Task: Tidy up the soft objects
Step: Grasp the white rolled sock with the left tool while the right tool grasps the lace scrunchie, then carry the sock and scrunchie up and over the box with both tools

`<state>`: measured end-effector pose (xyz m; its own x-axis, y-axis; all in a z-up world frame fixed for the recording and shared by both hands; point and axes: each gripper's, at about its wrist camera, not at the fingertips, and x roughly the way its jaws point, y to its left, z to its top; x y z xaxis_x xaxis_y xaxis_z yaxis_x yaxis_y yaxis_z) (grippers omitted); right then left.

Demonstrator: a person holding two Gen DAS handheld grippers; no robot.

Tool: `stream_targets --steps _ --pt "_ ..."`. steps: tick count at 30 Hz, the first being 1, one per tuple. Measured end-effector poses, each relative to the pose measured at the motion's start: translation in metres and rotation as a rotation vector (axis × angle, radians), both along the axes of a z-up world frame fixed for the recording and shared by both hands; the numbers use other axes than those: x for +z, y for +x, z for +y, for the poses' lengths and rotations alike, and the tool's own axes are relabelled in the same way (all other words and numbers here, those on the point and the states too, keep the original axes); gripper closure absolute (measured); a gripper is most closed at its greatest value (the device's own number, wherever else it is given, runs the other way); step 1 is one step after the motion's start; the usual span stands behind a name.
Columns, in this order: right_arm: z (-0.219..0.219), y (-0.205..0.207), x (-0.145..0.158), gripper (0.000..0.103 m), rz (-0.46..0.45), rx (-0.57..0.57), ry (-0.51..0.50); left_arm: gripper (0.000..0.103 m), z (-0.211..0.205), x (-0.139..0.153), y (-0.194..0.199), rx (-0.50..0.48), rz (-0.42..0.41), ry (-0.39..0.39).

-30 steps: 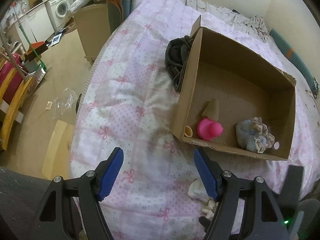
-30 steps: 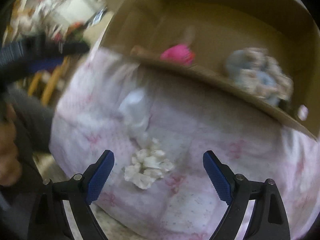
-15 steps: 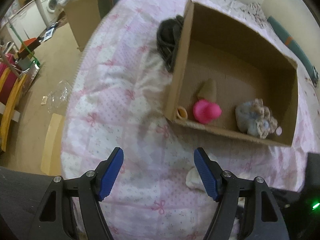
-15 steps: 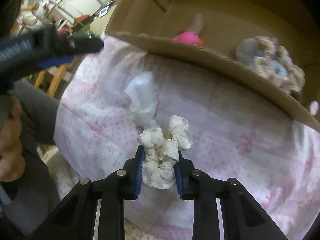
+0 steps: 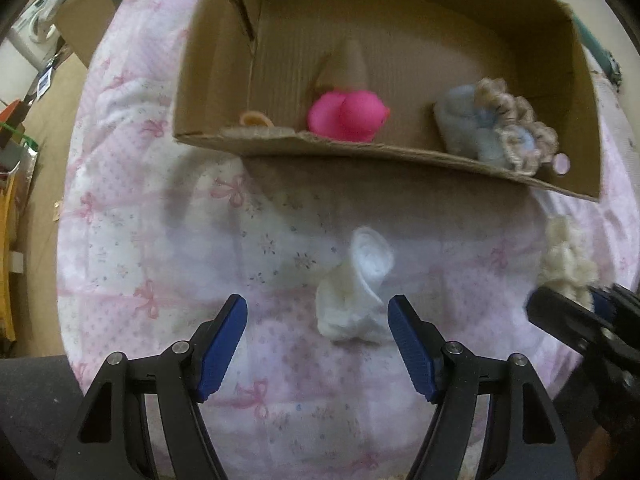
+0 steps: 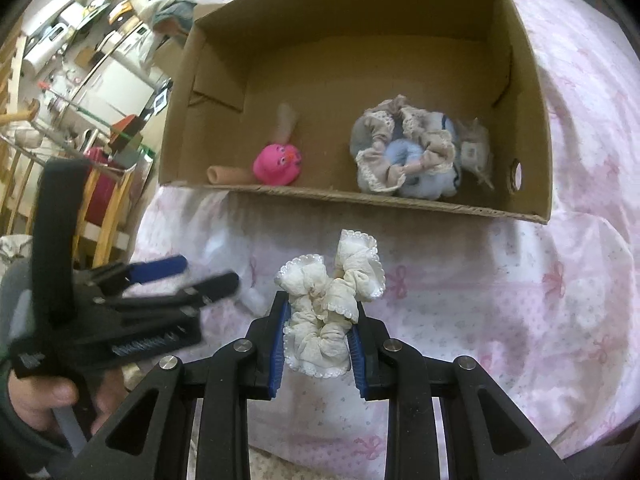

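Right wrist view: the right gripper (image 6: 319,350) has its jaws drawn close, pinching a cream scrunchie (image 6: 330,306) between the blue pads (image 6: 279,344). The scrunchie's frilled loops bulge out ahead of the jaws, above the pink bedspread (image 6: 500,300). Straight ahead of the jaws stands an open cardboard box (image 6: 532,92). Inside it, ahead and to the left, sits a pink duck (image 6: 278,164) with a beige tube (image 6: 228,175) just beside it; ahead and slightly right lies a blue and beige bundle (image 6: 412,152).

In the left wrist view, the left gripper (image 5: 318,344) has its jaws spread wide and holds nothing. A white sock (image 5: 356,292) lies on the bedspread between the jaws, nearer the right pad (image 5: 408,350); whether it touches that pad I cannot tell. The box is ahead of these jaws too, with the duck and bundle against its near wall.
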<state>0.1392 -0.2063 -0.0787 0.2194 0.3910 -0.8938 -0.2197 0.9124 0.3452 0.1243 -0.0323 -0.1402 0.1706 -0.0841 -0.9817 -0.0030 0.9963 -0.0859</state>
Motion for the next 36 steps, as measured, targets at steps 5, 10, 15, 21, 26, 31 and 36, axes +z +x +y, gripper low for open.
stream_targets --steps 5,10,15,21,26,31,36 --pt "0.000 -0.002 0.001 0.074 -0.005 0.000 -0.007 0.044 0.003 -0.016 0.009 0.032 0.025 -0.047" --pt "0.001 0.000 0.001 0.074 -0.005 -0.004 -0.008 0.078 -0.003 -0.023 0.010 0.006 0.031 -0.030" --pt "0.003 -0.001 0.001 0.074 -0.009 0.001 -0.007 0.084 -0.007 -0.021 0.007 -0.021 0.018 -0.030" --pt "0.004 0.000 0.001 0.074 -0.013 0.004 -0.012 0.085 -0.004 -0.010 0.002 0.010 -0.022 -0.002" --pt "0.004 0.000 0.001 0.074 -0.016 0.001 -0.017 0.085 0.013 -0.006 0.003 0.061 -0.027 0.013" --pt "0.007 -0.002 0.003 0.074 -0.023 0.007 -0.024 0.085 0.032 0.003 -0.002 0.073 -0.053 0.031" --pt "0.007 -0.003 0.004 0.074 -0.030 0.012 -0.029 0.085 0.032 0.015 -0.007 0.051 -0.084 0.037"
